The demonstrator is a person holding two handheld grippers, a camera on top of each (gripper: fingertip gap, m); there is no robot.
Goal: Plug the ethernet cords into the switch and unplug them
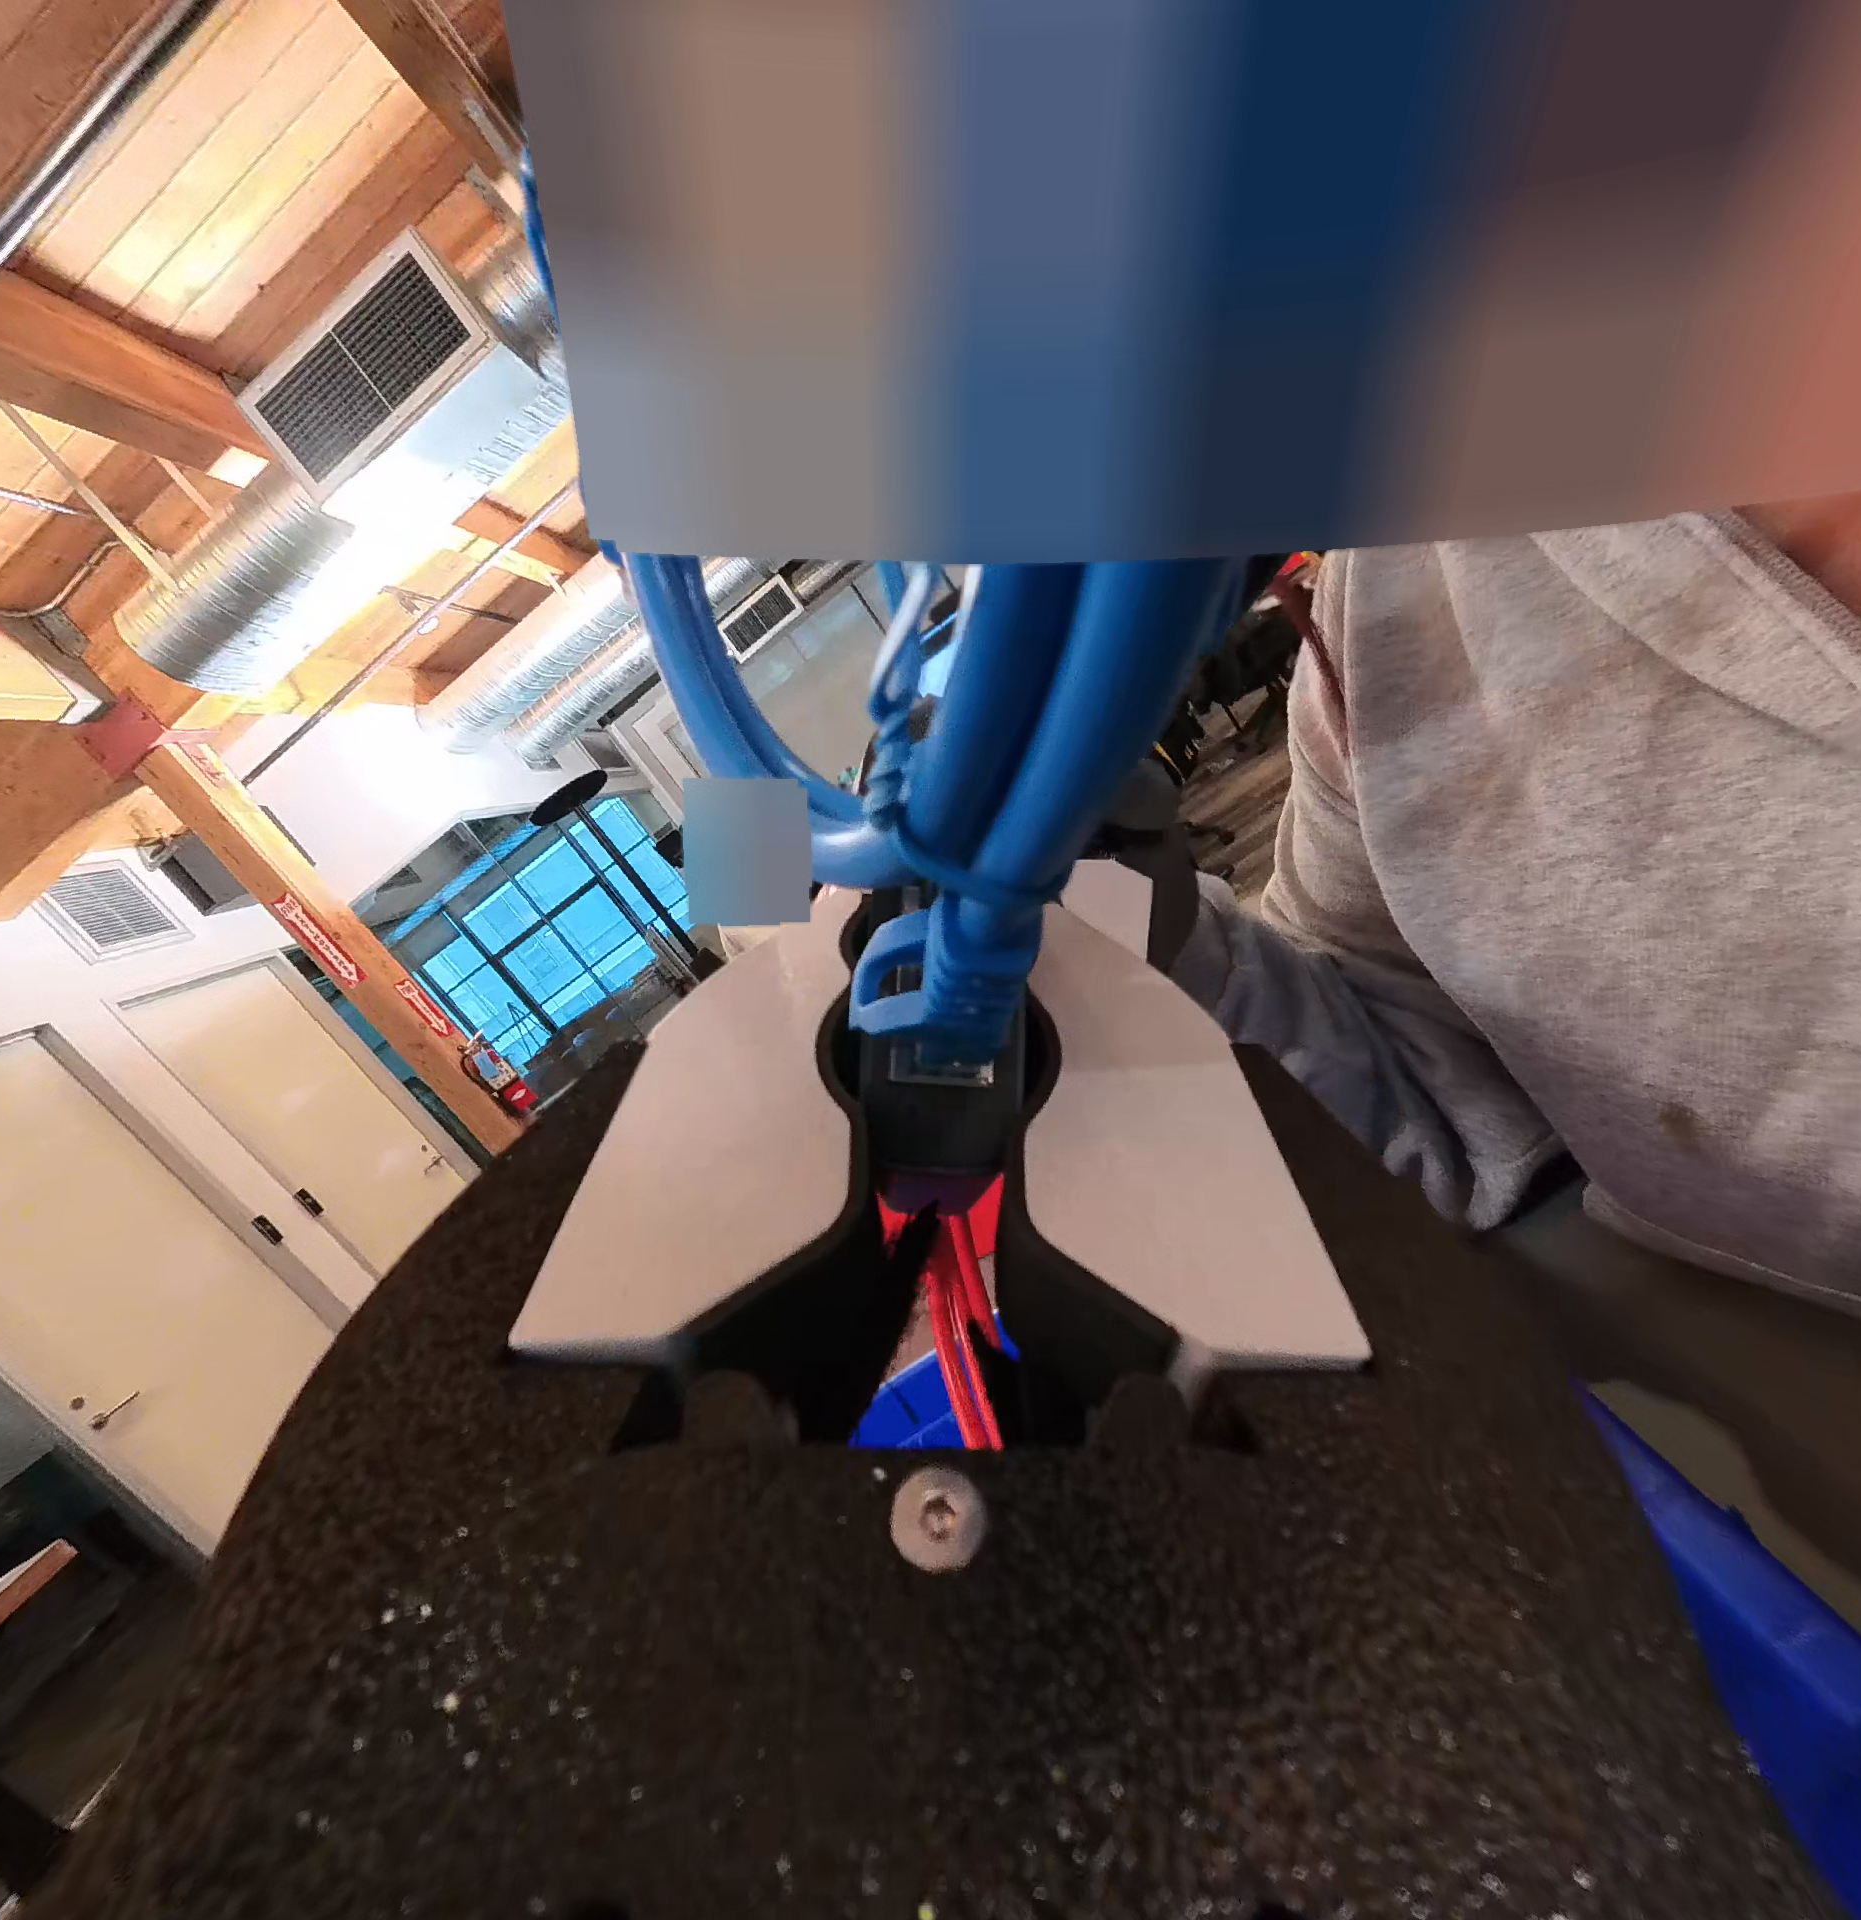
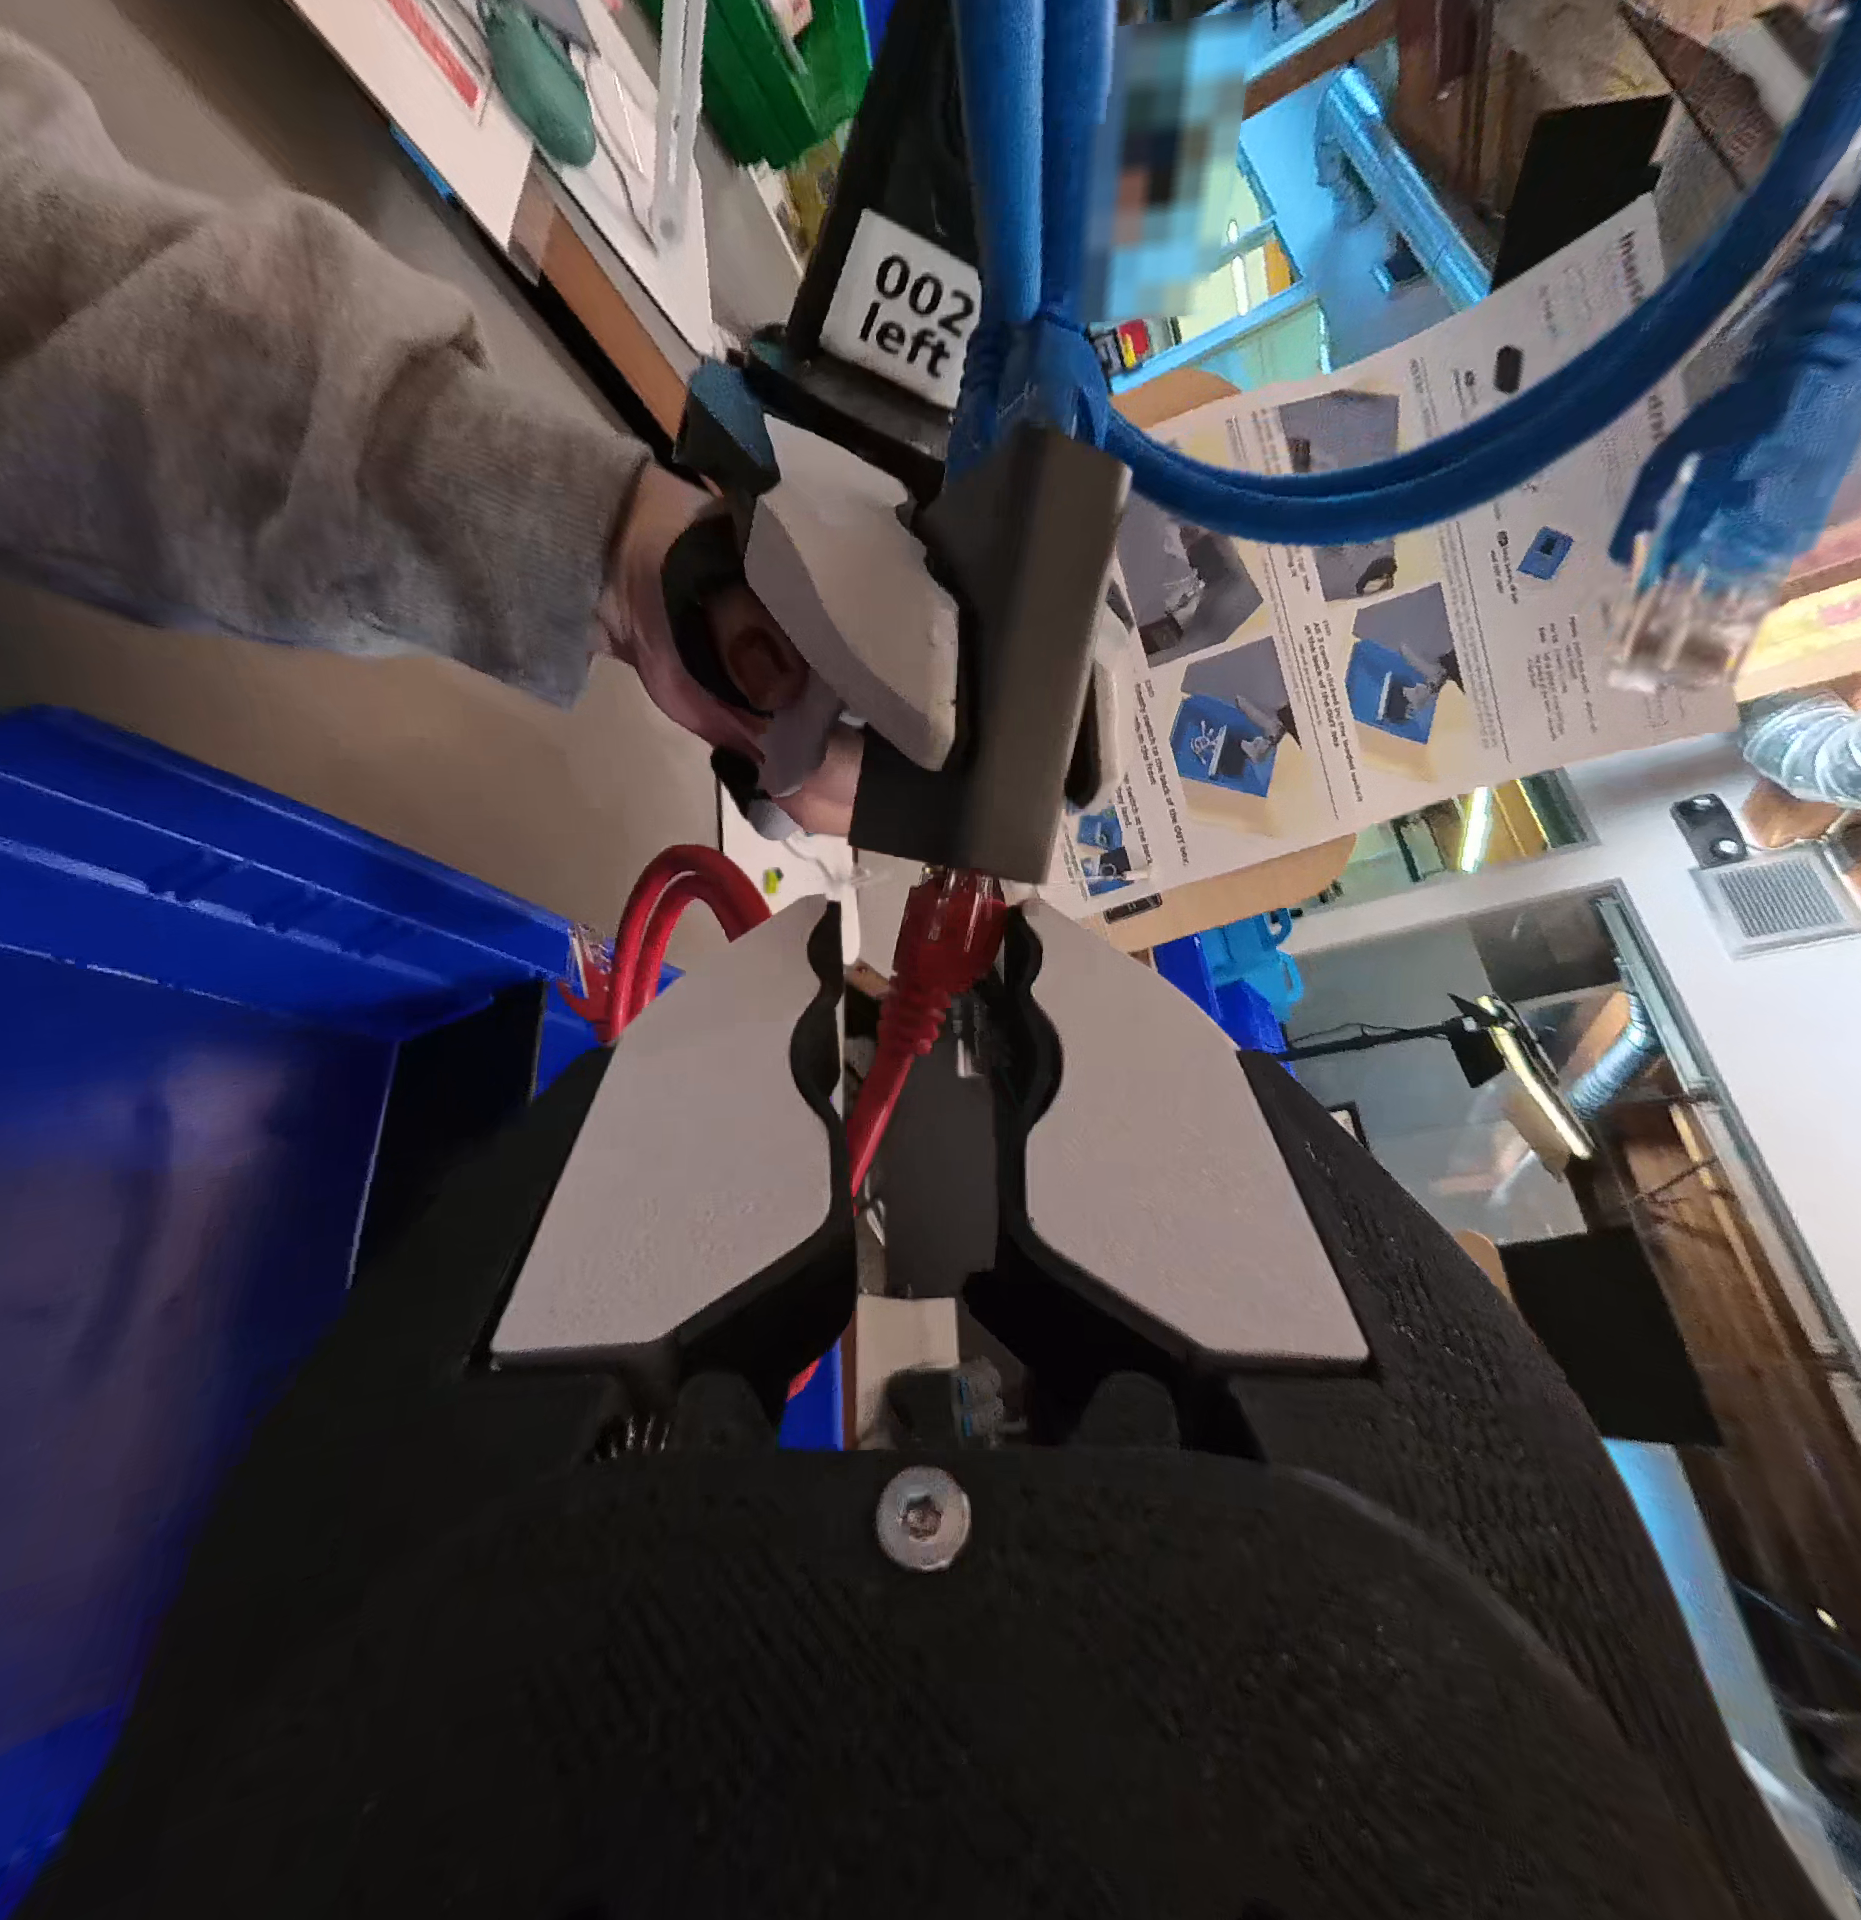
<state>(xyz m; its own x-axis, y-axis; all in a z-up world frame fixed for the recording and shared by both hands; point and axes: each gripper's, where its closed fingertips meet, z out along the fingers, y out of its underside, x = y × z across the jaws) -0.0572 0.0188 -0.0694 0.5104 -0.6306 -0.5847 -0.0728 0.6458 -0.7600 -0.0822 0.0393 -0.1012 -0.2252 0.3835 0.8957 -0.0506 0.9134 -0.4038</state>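
Blue cords (image 1: 988, 748); red cord (image 2: 931, 977); dark grey switch (image 2: 1009, 644); blue bin (image 2: 178, 883)

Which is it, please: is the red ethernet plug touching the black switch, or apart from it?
Touching. The right wrist view shows the red plug with its clear tip entering the lower end of the black switch, with no gap between them.

Cords (image 1: 993, 727) in switch (image 1: 941, 1112), bin (image 2: 178, 883) left

Blue cables (image 2: 1269, 499) hang across the upper right of the right wrist view, crowding the switch (image 2: 1009, 644). A blue bin (image 2: 178, 883) walls the left; the lower right is open.
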